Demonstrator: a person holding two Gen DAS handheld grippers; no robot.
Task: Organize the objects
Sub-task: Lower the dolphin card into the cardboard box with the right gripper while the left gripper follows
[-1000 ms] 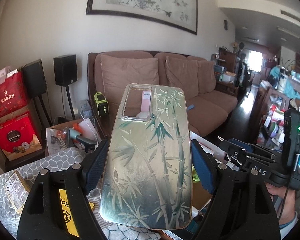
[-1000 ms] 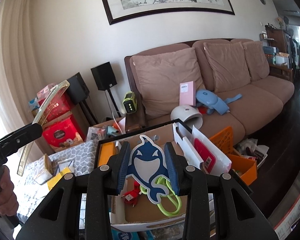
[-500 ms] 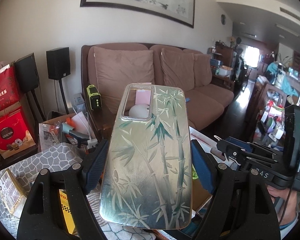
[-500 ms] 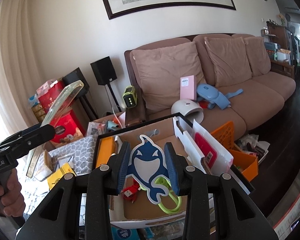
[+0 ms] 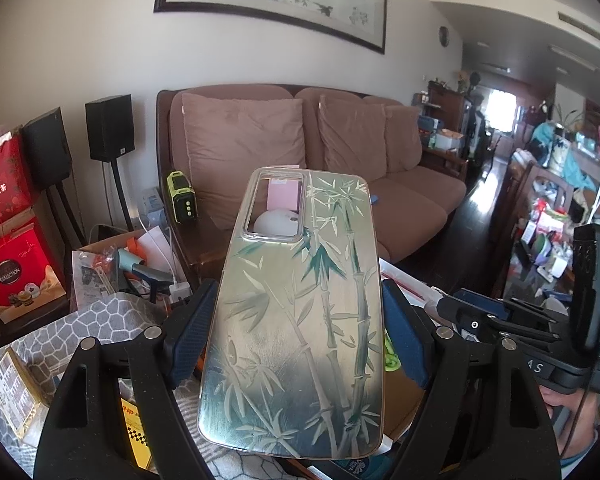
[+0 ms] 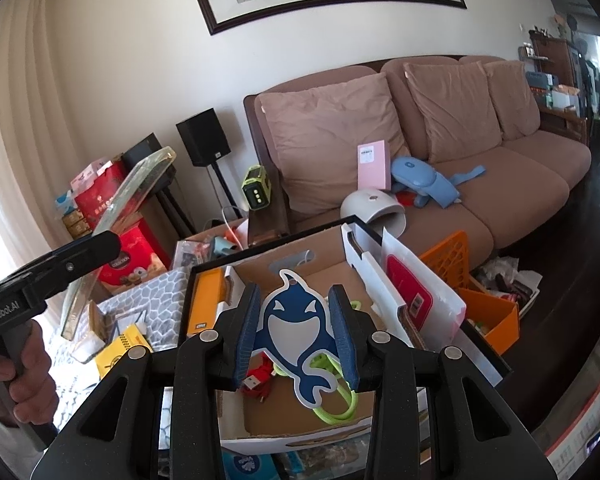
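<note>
1. Since a second earlier, the left hand-held gripper point(image 5: 298, 332) had drifted toward the cardboard box point(image 6: 300, 258), so the phone case point(image 5: 300, 316) it carried showed nearer the middle in the right wrist view; the right hand-held gripper point(image 6: 298, 330) had barely shifted.
2. The left hand-held gripper was clamped on the phone case, a glossy case printed with bamboo, its blue pads point(image 5: 190, 336) pressing both long edges, the camera cut-out at the far end.
3. The right hand-held gripper was closed on a blue and white whale tag point(image 6: 300, 332), held upright between its pads over the open cardboard box.
4. Inside the box, below the tag, lay a green loop point(image 6: 336, 404) and a red cable point(image 6: 256, 380), with an orange pack point(image 6: 206, 300) at the left wall.
5. Left of the box, the worktop point(image 6: 156, 292) wore a grey pebble-patterned cover carrying a yellow packet point(image 6: 122, 348).
6. A person's hand point(image 6: 24, 372) gripped the left tool's handle at the near left.
7. Far behind stood a brown sofa point(image 6: 500, 184) with a pink box point(image 6: 374, 164) and a white dome-shaped device point(image 6: 372, 208); an orange crate point(image 6: 480, 300) sat at the right.
</note>
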